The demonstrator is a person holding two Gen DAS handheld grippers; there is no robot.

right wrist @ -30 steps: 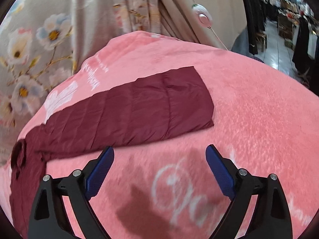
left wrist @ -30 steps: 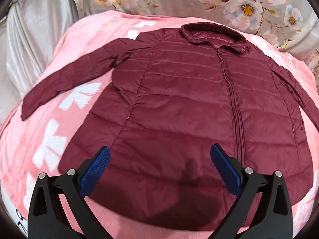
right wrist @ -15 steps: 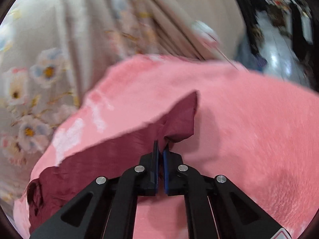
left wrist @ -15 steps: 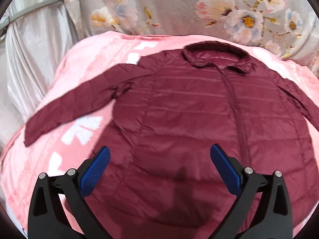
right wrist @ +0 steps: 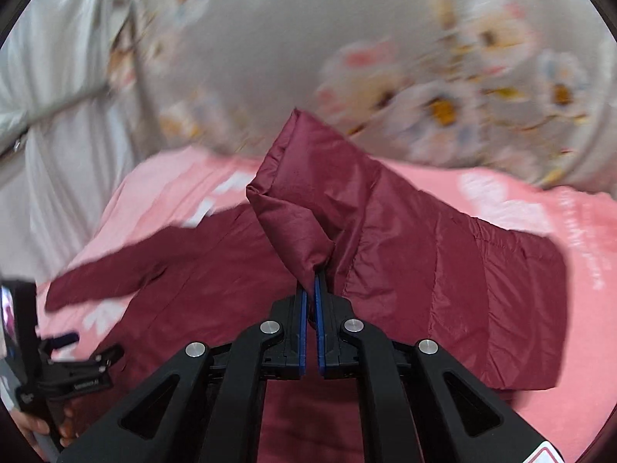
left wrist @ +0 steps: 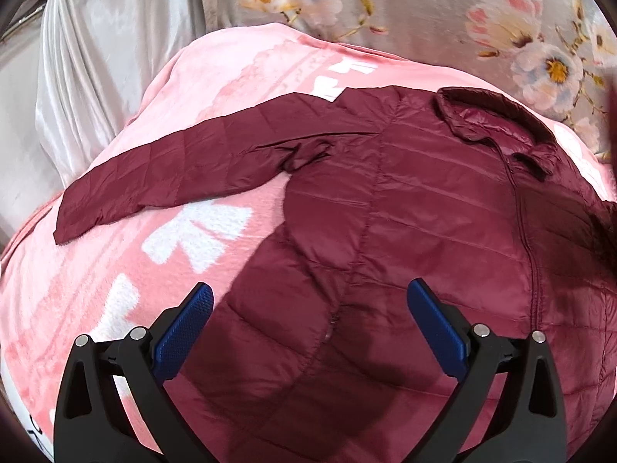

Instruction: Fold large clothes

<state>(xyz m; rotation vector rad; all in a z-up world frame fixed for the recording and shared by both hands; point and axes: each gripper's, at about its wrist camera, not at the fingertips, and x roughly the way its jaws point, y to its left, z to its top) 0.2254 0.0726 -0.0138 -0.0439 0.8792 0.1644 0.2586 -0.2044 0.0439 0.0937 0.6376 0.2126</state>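
Note:
A dark red quilted jacket [left wrist: 405, 231] lies front up on a pink blanket [left wrist: 115, 270], its collar [left wrist: 493, 115] at the far side. Its left sleeve [left wrist: 173, 181] stretches out flat to the left. My left gripper [left wrist: 308, 316] is open and empty above the jacket's lower left body. My right gripper [right wrist: 310, 293] is shut on the cuff end of the right sleeve [right wrist: 424, 250] and holds it lifted, swung over the jacket body [right wrist: 216, 293]. The left gripper also shows in the right wrist view [right wrist: 65, 366], held in a hand.
A grey floral curtain [left wrist: 424, 7] hangs behind the blanket. A pale satin cloth [left wrist: 96, 58] drapes at the far left. The blanket has white patterns [left wrist: 196, 239] beside the jacket.
My right gripper has closed on the right sleeve's cuff, lifted it and carried it leftward over the jacket. My left gripper stayed open and shifted left towards the left sleeve.

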